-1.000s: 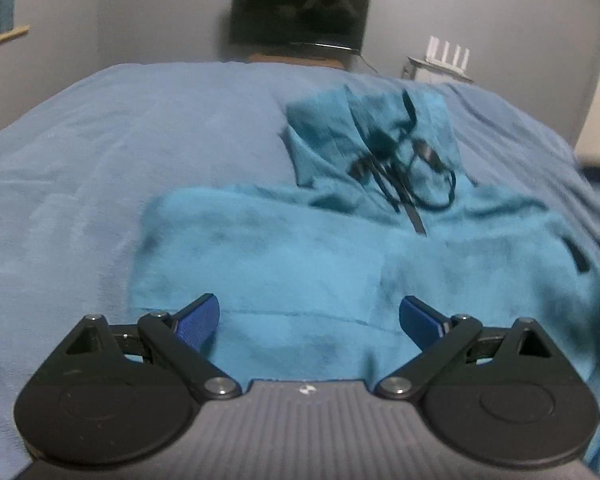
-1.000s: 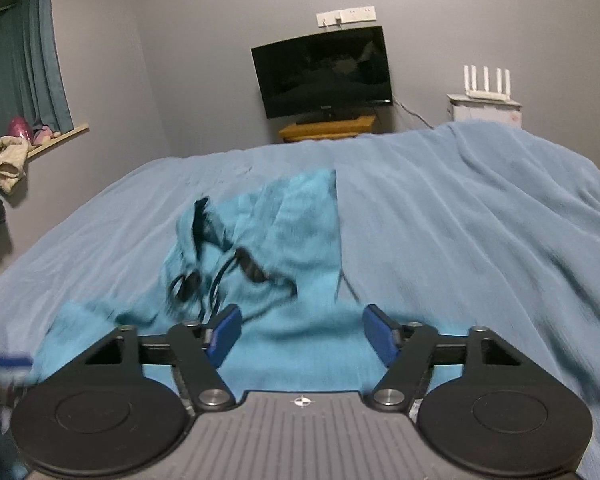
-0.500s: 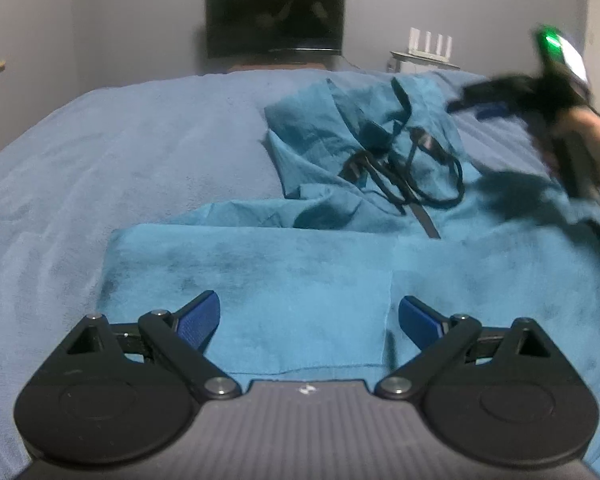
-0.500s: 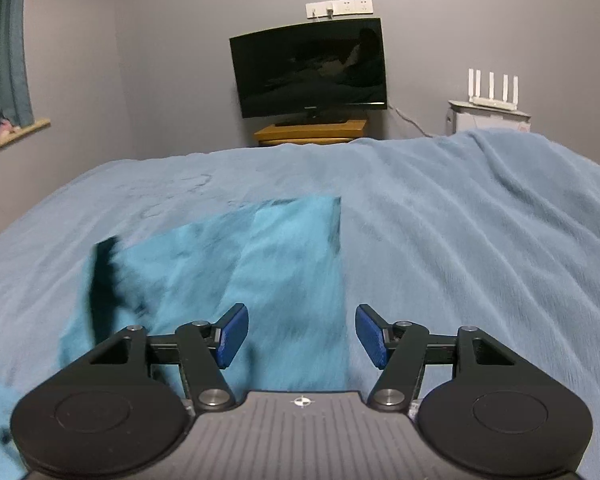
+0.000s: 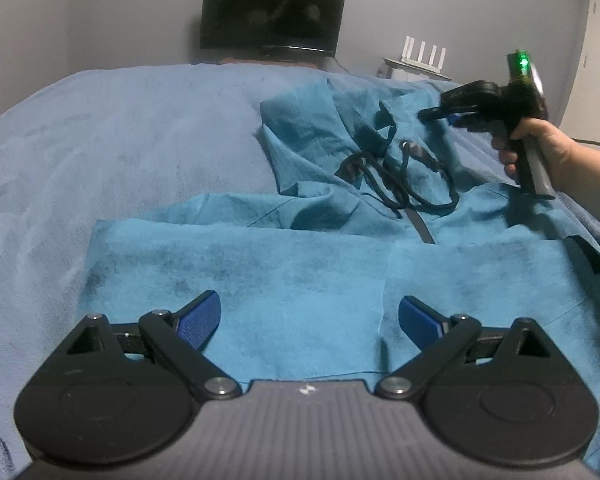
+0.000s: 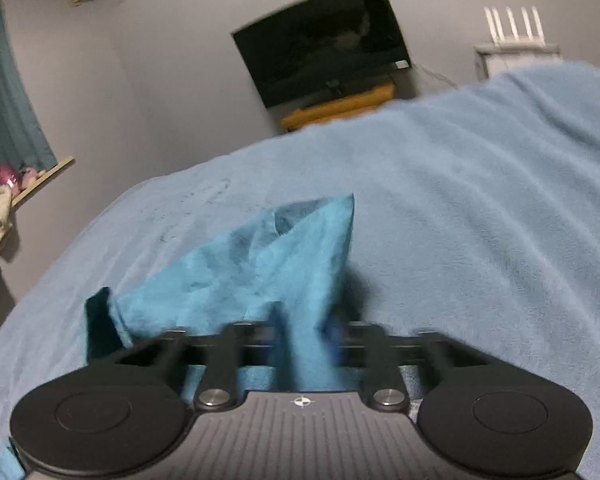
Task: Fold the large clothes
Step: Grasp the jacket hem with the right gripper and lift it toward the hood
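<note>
Right gripper (image 6: pixel 306 340) jaws pinch fuzzy teal hoodie (image 5: pixel 292 280) fabric — left gripper (image 5: pixel 310 316) jaws spread.

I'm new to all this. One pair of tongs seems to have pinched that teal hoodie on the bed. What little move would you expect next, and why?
Probably the right tongs carry the pinched hood of the teal hoodie toward the body. They are shut on it, while the left tongs hang open above the flat lower half.
</note>
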`<state>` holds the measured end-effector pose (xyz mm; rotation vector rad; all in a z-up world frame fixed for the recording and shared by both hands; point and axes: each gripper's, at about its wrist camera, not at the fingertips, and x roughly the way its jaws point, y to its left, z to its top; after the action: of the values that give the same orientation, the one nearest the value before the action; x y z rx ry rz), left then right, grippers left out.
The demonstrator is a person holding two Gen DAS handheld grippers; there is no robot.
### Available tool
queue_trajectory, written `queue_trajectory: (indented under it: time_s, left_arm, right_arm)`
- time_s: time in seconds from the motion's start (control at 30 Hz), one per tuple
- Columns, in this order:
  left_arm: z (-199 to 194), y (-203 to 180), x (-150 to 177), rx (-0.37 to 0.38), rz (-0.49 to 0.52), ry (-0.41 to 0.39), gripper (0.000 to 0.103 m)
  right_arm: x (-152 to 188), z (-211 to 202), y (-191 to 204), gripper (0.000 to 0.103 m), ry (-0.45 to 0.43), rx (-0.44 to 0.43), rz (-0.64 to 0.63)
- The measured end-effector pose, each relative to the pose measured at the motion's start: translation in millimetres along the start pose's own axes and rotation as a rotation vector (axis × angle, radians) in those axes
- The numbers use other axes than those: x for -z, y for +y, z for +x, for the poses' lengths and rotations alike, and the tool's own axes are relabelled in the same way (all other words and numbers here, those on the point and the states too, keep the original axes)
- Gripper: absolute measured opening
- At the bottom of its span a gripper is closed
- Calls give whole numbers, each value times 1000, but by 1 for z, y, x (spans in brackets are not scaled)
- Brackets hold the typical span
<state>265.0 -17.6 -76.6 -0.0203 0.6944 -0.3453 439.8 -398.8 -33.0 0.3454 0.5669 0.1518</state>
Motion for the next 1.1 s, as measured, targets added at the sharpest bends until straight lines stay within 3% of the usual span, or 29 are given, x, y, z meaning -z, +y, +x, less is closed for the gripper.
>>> queue_trajectory:
  time_s: [0.2,0.4,0.7,0.83,0.93,0.97,1.03,1.1]
  left_arm:
    - [-6,0,9,-24,7,-30,97]
    - [-23,-1,17,-51,-20,-56,97]
    - [-60,11,22,-113,-87,-104,97]
    - [-85,15,20,-123,-116,-154,97]
    - [-95,19,14,-118,-151,-180,97]
    - [-97,20,11,-111,-161,-183,97]
    - [-101,19,0,-94,-177,-200,97]
    - [-104,15,-11,-73,-155,-210,97]
  right_arm:
    - [3,-66,33,9,-112,-110,-99]
    - [34,-154,50,5,-165,-171,-200]
    - [130,-266,35,1,-159,-173,-225]
    - [172,-296,17,2,-65,-131,-175]
    - [184,-302,18,20,-10,-130,-120]
    - [185,-304,22,39,-5,-132,-120]
    - [184,-304,32,58,-17,-151,-119]
    - [187,-306,43,59,-10,-179,-115]
